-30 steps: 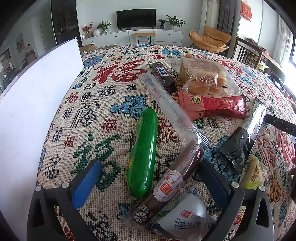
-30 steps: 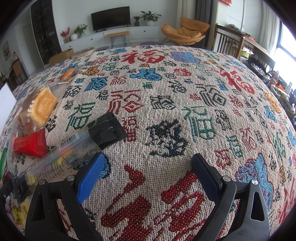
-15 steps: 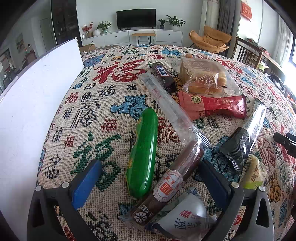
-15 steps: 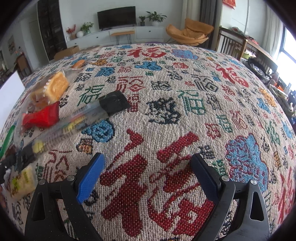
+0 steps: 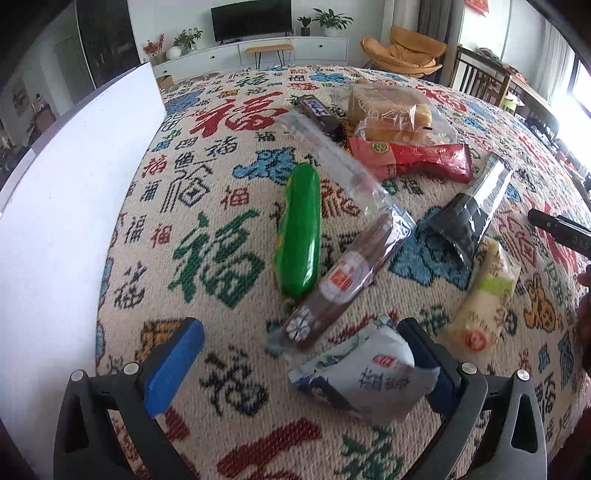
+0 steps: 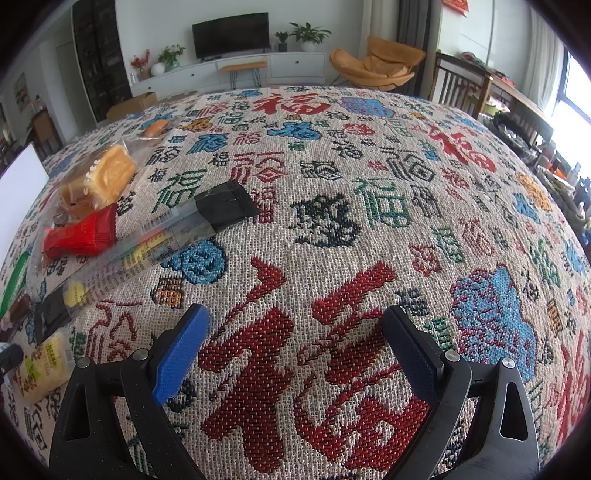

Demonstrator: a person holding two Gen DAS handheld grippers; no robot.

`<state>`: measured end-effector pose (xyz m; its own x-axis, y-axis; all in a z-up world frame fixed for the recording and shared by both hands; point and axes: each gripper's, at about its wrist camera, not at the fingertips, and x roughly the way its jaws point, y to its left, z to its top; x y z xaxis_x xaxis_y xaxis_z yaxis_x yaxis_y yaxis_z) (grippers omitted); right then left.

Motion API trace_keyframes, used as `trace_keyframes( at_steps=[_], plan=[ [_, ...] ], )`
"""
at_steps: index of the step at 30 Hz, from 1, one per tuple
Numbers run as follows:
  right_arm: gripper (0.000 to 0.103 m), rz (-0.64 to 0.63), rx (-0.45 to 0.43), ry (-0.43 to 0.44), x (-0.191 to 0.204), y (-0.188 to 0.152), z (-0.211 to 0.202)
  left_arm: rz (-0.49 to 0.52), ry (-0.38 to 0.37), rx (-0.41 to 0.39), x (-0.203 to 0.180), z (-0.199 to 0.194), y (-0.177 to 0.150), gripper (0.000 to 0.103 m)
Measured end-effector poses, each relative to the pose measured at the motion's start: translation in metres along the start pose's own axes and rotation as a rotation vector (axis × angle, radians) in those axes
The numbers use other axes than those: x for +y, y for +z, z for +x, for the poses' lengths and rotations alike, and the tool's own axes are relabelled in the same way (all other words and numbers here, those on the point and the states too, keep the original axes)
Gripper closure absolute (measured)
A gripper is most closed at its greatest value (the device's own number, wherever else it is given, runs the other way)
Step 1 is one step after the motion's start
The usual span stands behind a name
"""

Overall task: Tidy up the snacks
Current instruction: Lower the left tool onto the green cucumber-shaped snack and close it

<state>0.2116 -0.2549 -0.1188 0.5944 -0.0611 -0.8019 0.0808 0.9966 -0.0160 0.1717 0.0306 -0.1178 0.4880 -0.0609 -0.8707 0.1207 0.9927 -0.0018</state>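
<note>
From the left wrist view, my left gripper [image 5: 301, 352] hangs wide and empty, the white pouch [image 5: 364, 374] against its right finger and the sausage [image 5: 341, 280] and green stick [image 5: 299, 229] just beyond; closing here could snag two wrappers together. From the right wrist view, my right gripper [image 6: 295, 347] gapes wide over bare tablecloth [image 6: 369, 221], snacks far left.

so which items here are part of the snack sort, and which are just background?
Job:
green pack
brown sausage
white pouch
yellow pack
red pack
bread bag
chocolate bar
black-ended sleeve

Background:
white board
TV
orange chair
</note>
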Motion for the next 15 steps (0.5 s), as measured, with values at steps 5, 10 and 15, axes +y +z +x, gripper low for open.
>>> trace_keyframes(
  at_steps=[5, 10, 15],
  plan=[
    [0.006, 0.0, 0.0, 0.0, 0.0, 0.0, 0.0, 0.044, -0.018, -0.083, 0.002, -0.038, 0.017, 0.0],
    [0.006, 0.0, 0.0, 0.0, 0.0, 0.0, 0.0, 0.01, -0.051, -0.017, 0.012, -0.017, 0.072, 0.001],
    [0.006, 0.0, 0.0, 0.0, 0.0, 0.0, 0.0, -0.049, -0.063, 0.164, 0.021, 0.038, 0.081, 0.038]
  ],
)
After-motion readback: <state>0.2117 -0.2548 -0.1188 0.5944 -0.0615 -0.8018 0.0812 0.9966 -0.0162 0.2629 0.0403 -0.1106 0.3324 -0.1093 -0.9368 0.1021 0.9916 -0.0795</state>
